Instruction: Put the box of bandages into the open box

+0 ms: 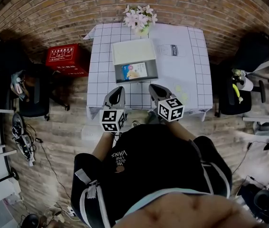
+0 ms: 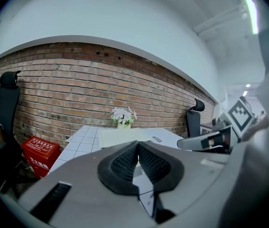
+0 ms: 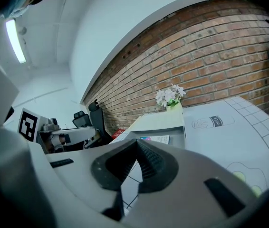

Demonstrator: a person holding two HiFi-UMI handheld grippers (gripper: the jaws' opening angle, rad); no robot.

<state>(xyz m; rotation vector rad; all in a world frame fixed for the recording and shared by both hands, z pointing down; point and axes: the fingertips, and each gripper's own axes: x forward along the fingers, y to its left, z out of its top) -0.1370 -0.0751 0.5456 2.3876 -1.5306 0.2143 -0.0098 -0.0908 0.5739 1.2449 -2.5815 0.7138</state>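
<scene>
**Both grippers clenched and empty; the bandage box lies inside the open box**

The left gripper (image 2: 138, 148) has its two dark ribbed jaws pressed together at the tips, with nothing between them. The right gripper (image 3: 135, 146) is the same, clenched on empty air. The person holds them side by side above the near edge of the table (image 1: 187, 75), each pointing toward the far side. Both are well apart from the task's things. With nothing gripped and nothing within reach of the jaws, this reads as a resting pose rather than an approach.

Further out, at the middle of the table, sits the open box (image 1: 152, 70). Its pale lid is folded back toward the far side, which leaves the grey inside facing up and free for loading from the near side. The box of bandages (image 1: 133, 71), small and colourful, lies flat inside the open box, at its near left part. Some bare grey floor shows to its right. Judging from this, the placing looks already done, which would explain the shut, idle jaws.

A white checked cloth covers the table. A vase of pale flowers (image 1: 139, 18) stands at the far edge, just beyond the folded lid and clear of the working space. A red crate (image 1: 67, 58) sits on the wooden floor to the left of the table, by a brick wall.
</scene>
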